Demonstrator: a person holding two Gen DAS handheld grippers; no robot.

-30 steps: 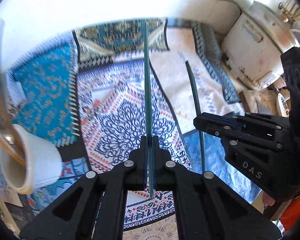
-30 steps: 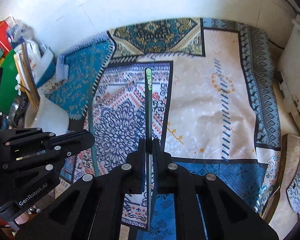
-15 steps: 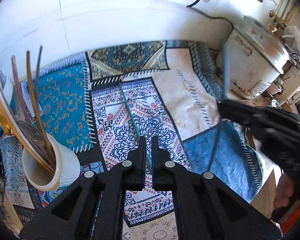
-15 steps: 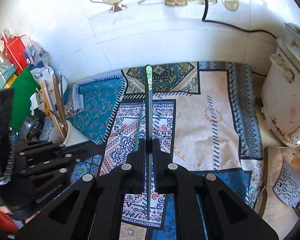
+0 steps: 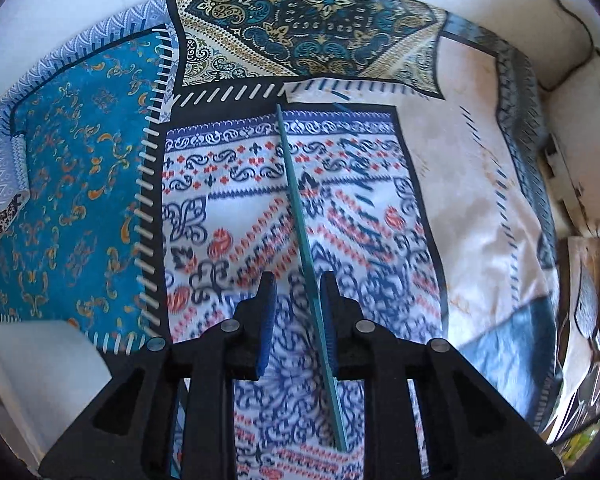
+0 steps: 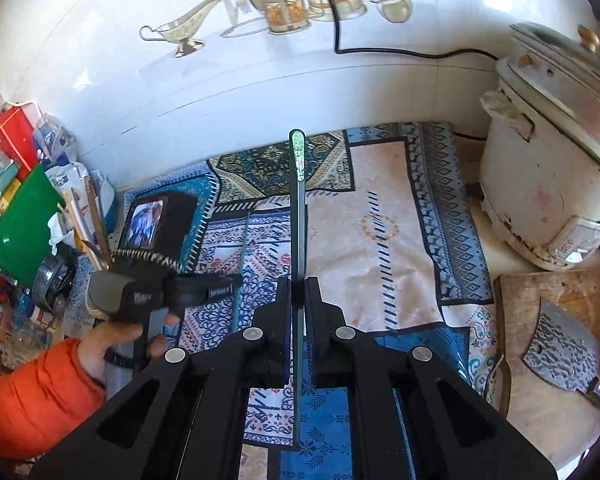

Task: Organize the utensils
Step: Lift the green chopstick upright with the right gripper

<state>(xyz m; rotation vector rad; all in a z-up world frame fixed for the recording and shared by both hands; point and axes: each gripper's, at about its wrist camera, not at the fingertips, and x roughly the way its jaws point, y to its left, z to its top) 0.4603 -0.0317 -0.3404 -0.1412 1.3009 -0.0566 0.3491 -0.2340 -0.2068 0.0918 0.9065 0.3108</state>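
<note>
Opening left gripper (image 5: 298, 316) fingers around teal chopstick (image 5: 305, 248) | right gripper (image 6: 298, 312) fingers clamping dark chopstick (image 6: 299, 216) | patterned cloth (image 5: 472, 184) beneath

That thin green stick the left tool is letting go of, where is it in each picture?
Left wrist: the stick runs up the middle, loose between the opening left tool.
Right wrist: left of centre, at that tool's tip.
Shared landmark: the patterned cloth beneath it.
</note>
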